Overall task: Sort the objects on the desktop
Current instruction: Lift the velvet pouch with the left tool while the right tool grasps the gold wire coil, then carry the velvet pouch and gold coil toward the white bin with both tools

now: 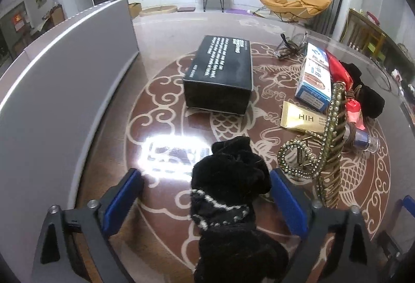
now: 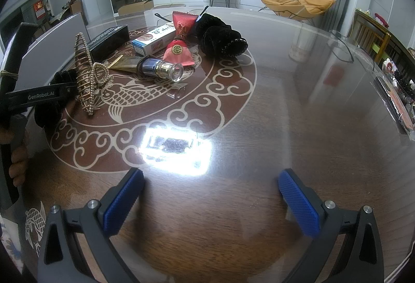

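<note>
Left gripper (image 1: 206,201) is hovering with its blue-padded jaws spread wide, a black velvet scrunchie with a white-flecked band (image 1: 228,194) lying between them on the table; the right-hand pad is sitting just beside the fabric, the left-hand pad is standing apart from it, so nothing is being pinched; right gripper (image 2: 211,201) is likewise hanging with its jaws spread and nothing between them, only bare tabletop below.

Everything is resting on a glossy brown wooden table with a cream fish-and-cloud pattern (image 1: 160,91); a ceiling light is glaring off its surface. A grey panel (image 1: 64,70) is standing along the table's left edge. Near the middle, a black rectangular box with white lettering (image 1: 220,73) is lying flat; to its right, a blue-and-white carton (image 1: 315,75) is sitting close to a gold tube (image 1: 301,118) and a red pouch (image 2: 181,36); a second black scrunchie (image 2: 218,39) is lying beyond them. A gold pearl-studded hair claw (image 1: 319,150) is standing just right of the left gripper; a small blue bottle with a clear cap (image 2: 162,70) is lying on its side.
</note>
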Motion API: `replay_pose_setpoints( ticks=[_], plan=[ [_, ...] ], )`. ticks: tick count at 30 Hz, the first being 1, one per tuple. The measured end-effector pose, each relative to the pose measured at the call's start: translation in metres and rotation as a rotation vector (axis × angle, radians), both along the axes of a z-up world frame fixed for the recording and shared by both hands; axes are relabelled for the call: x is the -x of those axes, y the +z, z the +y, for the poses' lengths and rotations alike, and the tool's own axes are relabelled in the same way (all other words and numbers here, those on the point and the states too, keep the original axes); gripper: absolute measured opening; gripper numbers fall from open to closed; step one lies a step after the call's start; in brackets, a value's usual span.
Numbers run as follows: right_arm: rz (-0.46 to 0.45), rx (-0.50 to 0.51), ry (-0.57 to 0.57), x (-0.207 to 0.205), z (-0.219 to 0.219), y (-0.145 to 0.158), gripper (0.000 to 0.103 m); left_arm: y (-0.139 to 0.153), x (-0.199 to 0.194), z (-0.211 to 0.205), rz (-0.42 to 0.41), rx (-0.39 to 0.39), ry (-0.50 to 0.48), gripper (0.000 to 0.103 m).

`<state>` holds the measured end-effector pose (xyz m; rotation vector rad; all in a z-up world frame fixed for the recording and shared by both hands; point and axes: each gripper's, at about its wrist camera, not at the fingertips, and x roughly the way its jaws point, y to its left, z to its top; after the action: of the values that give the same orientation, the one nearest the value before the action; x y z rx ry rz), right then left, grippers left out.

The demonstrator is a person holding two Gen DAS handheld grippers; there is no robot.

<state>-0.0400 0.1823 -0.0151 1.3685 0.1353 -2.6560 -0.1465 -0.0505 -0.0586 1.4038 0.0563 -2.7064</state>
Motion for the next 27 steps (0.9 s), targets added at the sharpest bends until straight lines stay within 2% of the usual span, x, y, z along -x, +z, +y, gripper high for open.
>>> replay_pose_setpoints(
  ticks=[1,3,4,6,15,25,27],
  plan=[
    [0.0,0.0,0.0,0.0,0.0,0.0,0.103,0.001,-0.004,-0.002,0.006,0.002,0.005,0.088],
    [0.0,0.0,0.0,0.0,0.0,0.0,0.103,0.004,-0.009,-0.006,0.019,0.004,0.008,0.069],
    [0.0,0.0,0.0,0.0,0.0,0.0,0.103,0.005,-0.013,-0.008,0.022,0.004,0.007,0.064],
    [0.0,0.0,0.0,0.0,0.0,0.0,0.103,0.008,-0.02,-0.009,0.027,0.005,-0.008,0.04],
    [0.0,0.0,0.0,0.0,0.0,0.0,0.103,0.011,-0.079,-0.011,0.06,0.002,-0.074,0.038],
    [-0.001,-0.002,0.0,0.0,0.0,0.0,0.103,0.011,-0.08,-0.011,0.06,-0.007,-0.079,0.038],
    [-0.015,0.025,0.002,0.0,-0.009,0.002,0.103,0.011,-0.081,-0.011,0.06,-0.007,-0.079,0.038]
  ],
)
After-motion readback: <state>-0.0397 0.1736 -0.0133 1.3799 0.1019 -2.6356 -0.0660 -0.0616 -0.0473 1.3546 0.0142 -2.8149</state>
